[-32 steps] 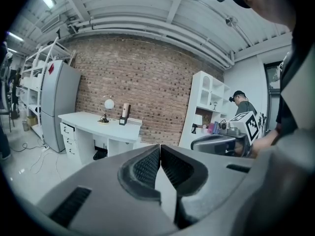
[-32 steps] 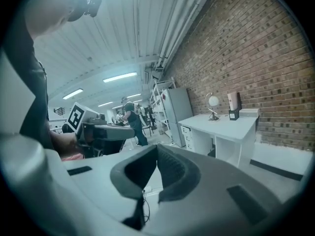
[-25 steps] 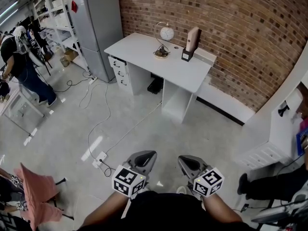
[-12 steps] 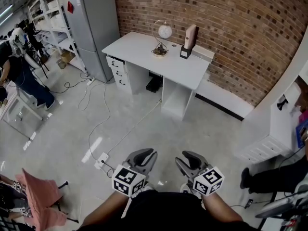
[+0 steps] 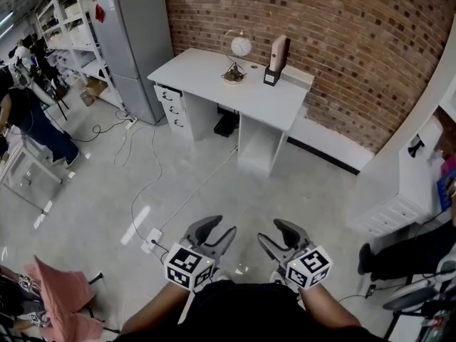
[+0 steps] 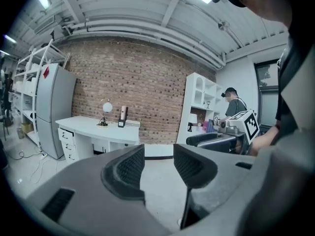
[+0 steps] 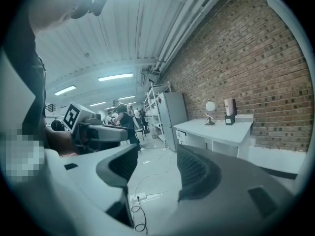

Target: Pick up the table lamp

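The table lamp [image 5: 236, 54], a thin hoop on a dark base with a white globe, stands on the white desk [image 5: 214, 80] against the brick wall, far ahead of me. It also shows small in the left gripper view [image 6: 105, 113] and the right gripper view [image 7: 210, 111]. My left gripper [image 5: 213, 230] and right gripper [image 5: 281, 235] are held low in front of my body, well short of the desk. Both have just been opening; their jaws stand apart with nothing between them.
A tan upright object on a black base [image 5: 276, 58] stands right of the lamp. A grey fridge [image 5: 135, 45] and shelving flank the desk. Cables and a power strip [image 5: 149, 239] lie on the floor. White drawers [image 5: 388, 216] stand at right; a person [image 5: 32, 116] at left.
Both grippers' jaws went from shut to apart. The desk and lamp have shifted slightly left and up in the head view.
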`<state>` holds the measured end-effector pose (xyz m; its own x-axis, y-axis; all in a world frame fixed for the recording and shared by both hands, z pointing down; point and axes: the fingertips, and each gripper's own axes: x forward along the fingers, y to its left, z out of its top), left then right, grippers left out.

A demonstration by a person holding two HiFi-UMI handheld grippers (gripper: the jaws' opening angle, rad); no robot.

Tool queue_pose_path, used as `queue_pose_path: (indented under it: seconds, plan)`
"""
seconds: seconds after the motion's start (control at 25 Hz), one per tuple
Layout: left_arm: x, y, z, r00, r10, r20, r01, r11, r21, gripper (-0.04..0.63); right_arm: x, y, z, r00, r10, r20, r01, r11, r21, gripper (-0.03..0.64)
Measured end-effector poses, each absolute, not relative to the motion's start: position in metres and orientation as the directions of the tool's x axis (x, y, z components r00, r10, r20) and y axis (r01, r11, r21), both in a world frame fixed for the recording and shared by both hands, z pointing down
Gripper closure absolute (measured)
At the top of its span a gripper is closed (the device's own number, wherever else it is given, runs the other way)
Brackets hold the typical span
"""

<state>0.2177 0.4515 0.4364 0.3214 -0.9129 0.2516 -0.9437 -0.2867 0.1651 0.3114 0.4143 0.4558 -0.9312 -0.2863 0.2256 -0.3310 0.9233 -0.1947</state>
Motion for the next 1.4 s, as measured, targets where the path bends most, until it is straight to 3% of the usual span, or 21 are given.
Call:
queue_pose_path:
  seconds: [0.96,1.24,1.4]
  plan:
    - [0.192,0.477,0.445,0.314,-0.913,0.259,-0.948,-0.288,0.134,0.281,0.290,0.442,0.450,-0.937,-0.296,0.185,-0.334,0.914,-0.228,0.081]
    - [0.187,0.476,0.449,0.297,-0.917,0.267,-0.953,-0.268,0.141,0.262,0.277,0.445,0.461,-0.940,-0.254,0.229,-0.308,0.919,-0.246,0.061]
    - [0.182,0.472,0.452,0.314,-0.916,0.249,-0.946,-0.281,0.161,0.264,0.264,0.439,0.463,-0.945,-0.223,0.240,-0.277,0.935,-0.221,0.091]
